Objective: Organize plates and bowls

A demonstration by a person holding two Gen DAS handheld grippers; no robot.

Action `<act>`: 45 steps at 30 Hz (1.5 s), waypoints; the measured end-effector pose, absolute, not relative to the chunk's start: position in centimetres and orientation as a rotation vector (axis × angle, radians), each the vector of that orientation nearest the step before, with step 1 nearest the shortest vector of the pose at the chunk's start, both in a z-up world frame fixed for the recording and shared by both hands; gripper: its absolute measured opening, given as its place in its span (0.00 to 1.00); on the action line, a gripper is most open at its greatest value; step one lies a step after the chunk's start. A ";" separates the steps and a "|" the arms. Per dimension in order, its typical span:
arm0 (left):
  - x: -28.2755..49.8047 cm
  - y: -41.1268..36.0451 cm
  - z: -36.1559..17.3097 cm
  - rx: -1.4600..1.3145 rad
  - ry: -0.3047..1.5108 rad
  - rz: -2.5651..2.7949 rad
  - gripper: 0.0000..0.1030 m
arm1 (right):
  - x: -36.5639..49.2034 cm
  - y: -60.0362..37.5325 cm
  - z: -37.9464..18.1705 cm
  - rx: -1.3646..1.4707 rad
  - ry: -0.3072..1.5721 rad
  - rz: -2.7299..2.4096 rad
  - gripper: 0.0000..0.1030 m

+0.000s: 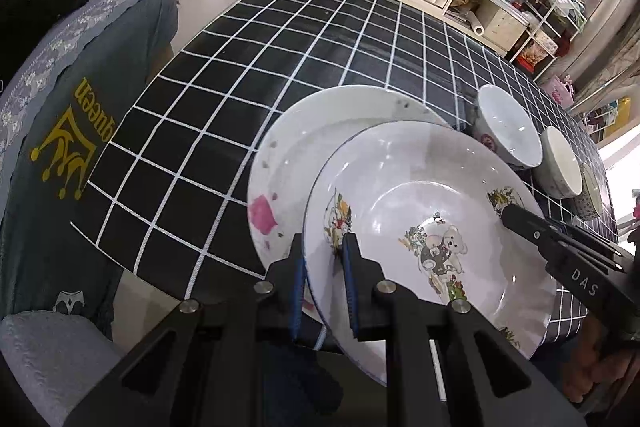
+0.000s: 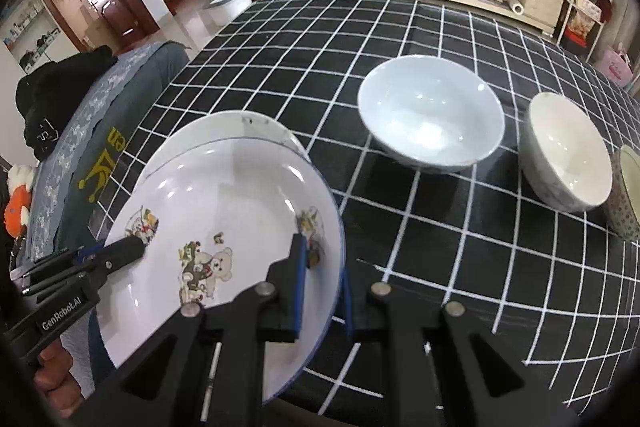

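Left wrist view: the left gripper (image 1: 323,263) is nearly closed, its pads pinching the near-left rim of the bear plate (image 1: 424,227). The right gripper (image 1: 516,213) comes in from the right and grips the opposite rim; in the right wrist view the right gripper (image 2: 322,275) has one blue pad inside the rim and one outside. So both clamp one plate, which hangs tilted over the near table edge, partly above the pink plate (image 1: 280,163) lying flat on the checked cloth (image 1: 224,115).

Risks, as I judge them. Each grip is a narrow pinch on a glazed, sloping rim, so if the hands drift apart or twist unevenly, one pad could slide off and the plate would swing on the other. Much of it overhangs the floor, so a slip here likely means a break. Lowered at this tilt, its far edge could strike the pink plate and chip it, or land off-centre.

Farther right stand the blue bowl (image 2: 430,115), the cream bowl (image 2: 568,151) and a patterned bowl (image 2: 628,195) at the frame edge, apart from the plates; a wide sweep rightward could knock them.
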State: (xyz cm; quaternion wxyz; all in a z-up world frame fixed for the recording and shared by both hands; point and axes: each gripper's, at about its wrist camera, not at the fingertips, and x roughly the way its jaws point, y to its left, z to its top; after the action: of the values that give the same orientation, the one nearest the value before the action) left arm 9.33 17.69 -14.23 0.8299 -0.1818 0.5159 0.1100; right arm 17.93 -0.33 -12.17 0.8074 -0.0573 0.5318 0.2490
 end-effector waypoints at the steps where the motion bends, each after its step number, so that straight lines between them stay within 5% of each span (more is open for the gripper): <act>1: 9.3 17.9 -14.3 -0.387 1.099 0.235 0.15 | 17.9 0.0 -12.4 -0.130 1.143 0.529 0.18; 45: 12.3 20.1 -15.3 -0.277 1.138 0.196 0.15 | 19.0 1.6 -14.4 -0.106 1.159 0.449 0.21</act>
State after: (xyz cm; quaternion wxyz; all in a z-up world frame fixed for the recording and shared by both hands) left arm 12.31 20.06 -15.29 0.8287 -0.1307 0.5363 0.0923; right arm 19.04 1.64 -14.42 0.8117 -0.0496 0.5428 0.2100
